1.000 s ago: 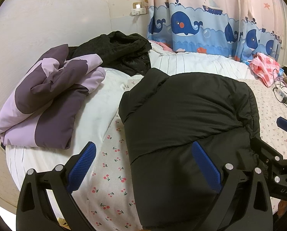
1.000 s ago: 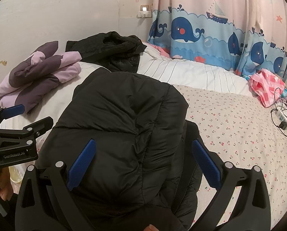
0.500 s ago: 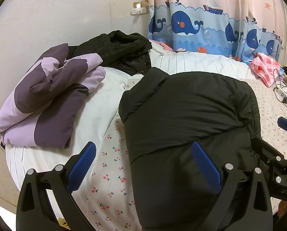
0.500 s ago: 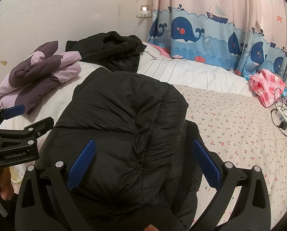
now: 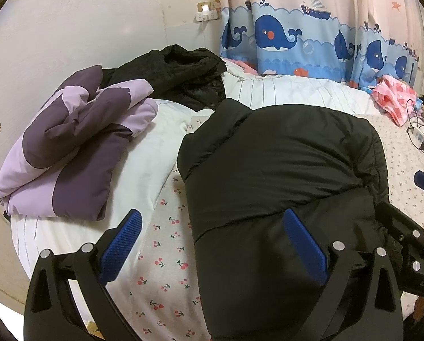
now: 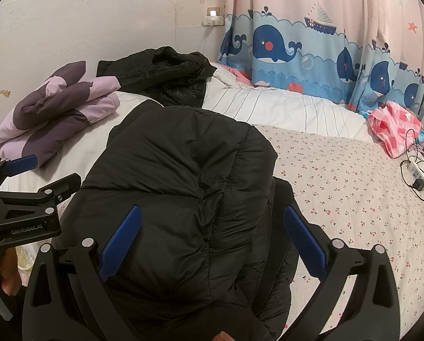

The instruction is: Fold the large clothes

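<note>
**Mia:** Where is the black puffy jacket (image 5: 283, 170)?

**Sam:** It lies on the bed (image 6: 354, 176), on the sheet with little cherries. It is already folded into a thick bundle, so it takes up less room.

**Mia:** Are the tongs holding it?

**Sam:** No. The left tongs (image 5: 212, 244) are wide open. One blue pad sits over the cherry sheet and the other over the jacket. Nothing is pinched between them. The right tongs (image 6: 212, 238) are wide open too, and they hang over the near end of the bundle with nothing in them.

**Mia:** Why are both so close to it?

**Sam:** I think the person is looking at the fold, or getting ready to press it flat or tuck it once more. Puffy jackets like to spring back up.

**Mia:** What is that purple thing?

**Sam:** A purple and lilac jacket (image 5: 70, 153), folded by the headboard. I guess done clothes go there. Behind it is a black crumpled garment (image 5: 180, 76) that looks not folded yet.

**Mia:** And on the far side?

**Sam:** A pink checked cloth (image 6: 394, 128) by the whale curtain (image 6: 297, 48), and a power strip (image 6: 419, 173) with its cord. They are well apart from the jacket.
</note>
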The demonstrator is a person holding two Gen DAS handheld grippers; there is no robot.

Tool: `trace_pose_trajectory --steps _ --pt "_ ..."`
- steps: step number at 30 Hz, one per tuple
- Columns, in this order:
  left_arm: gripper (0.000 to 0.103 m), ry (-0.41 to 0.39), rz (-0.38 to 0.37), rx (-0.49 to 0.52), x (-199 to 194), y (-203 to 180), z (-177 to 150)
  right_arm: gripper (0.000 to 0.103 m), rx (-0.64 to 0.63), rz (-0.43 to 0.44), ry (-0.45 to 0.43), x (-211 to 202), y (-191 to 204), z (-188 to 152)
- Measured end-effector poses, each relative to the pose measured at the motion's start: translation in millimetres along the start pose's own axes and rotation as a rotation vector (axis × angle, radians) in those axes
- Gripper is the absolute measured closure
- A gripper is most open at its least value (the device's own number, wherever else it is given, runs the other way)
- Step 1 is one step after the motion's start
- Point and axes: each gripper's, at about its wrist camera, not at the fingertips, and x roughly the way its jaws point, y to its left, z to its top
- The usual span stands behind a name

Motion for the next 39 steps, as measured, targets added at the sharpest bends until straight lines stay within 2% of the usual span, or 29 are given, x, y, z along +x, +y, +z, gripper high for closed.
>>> trace_pose_trajectory --steps 19,23,28,36,39 --pt "0.007 0.012 0.009 0.006 1.6 -4.2 1.0 0.007 0.001 0.0 -0.001 -0.1 -0.4 0.0" --pt "0.007 0.064 0.023 -0.006 8.5 -2.7 1.2 0.007 0.002 0.0 0.0 -0.9 -3.2 -0.9" --pt "0.007 0.095 -0.051 -0.071 11.0 6.7 0.6 0.007 0.004 -0.002 -0.002 -0.9 -3.9 -0.7" --pt "0.007 0.107 -0.078 -0.101 13.7 7.8 2.7 0.007 0.008 -0.01 -0.008 -2.6 -8.2 -3.6" --pt "0.007 0.093 -0.062 -0.093 11.6 5.1 4.0 0.007 0.01 -0.009 -0.009 -4.8 -9.8 -4.1"
